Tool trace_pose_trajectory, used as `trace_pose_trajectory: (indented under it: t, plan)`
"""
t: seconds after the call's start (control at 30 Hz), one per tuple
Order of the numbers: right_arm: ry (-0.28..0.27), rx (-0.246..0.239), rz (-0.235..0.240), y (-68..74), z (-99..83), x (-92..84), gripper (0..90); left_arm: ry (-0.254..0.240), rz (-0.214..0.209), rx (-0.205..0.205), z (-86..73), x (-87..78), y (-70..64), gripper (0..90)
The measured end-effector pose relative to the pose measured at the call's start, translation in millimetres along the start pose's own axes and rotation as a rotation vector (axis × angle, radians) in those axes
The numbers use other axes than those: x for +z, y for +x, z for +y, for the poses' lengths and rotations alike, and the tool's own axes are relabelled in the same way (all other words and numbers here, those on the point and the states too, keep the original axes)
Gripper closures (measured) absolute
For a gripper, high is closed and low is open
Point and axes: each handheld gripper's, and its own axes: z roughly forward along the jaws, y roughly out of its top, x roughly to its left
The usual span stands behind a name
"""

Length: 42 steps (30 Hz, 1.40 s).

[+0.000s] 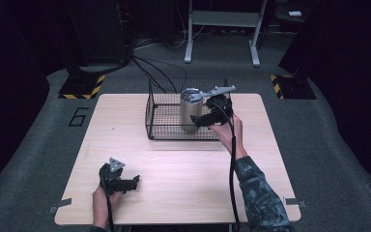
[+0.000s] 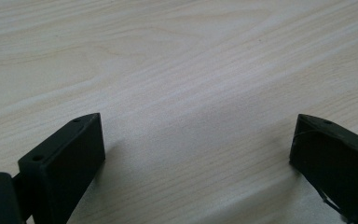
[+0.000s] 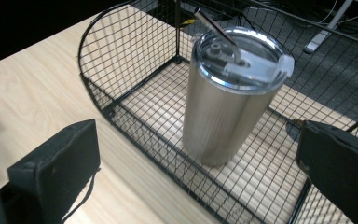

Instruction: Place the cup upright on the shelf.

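A steel tumbler with a clear lid and a metal straw stands upright inside a black wire basket at the table's far middle. My right gripper hovers at the basket's right front corner, just beside the tumbler. It is open and its jaws stand wide apart with nothing between them. My left gripper rests low over the bare wood near the table's front left, open and empty.
The light wooden table has bare surface between the basket and the front edge. Beyond it lie grey floor, cables and a white stand's legs. Yellow-black striped bases sit at both far corners.
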Motion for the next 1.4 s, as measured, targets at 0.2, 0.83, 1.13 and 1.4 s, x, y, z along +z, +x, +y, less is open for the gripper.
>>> trace_pose_trajectory:
  t: [0.2,0.83,1.13,1.4]
  plan:
    - [-0.012,-0.017,0.001,4.6,-23.2,-22.2,0.0,-0.001,0.001,-0.001,0.0,0.0,-0.1,3.1]
    - [0.045,0.101,-0.084,-13.6,-145.4,-59.8,0.0,0.0,-0.002,0.0,0.0,0.0,-0.1,3.1]
    - [0.092,0.192,-0.138,-20.7,-205.2,-61.5,0.0,0.0,-0.001,0.001,0.0,-0.1,-0.2,3.1]
    - [0.136,0.265,-0.174,-28.2,-254.2,-62.2,0.0,0.0,-0.002,0.0,0.0,0.0,-0.1,3.2]
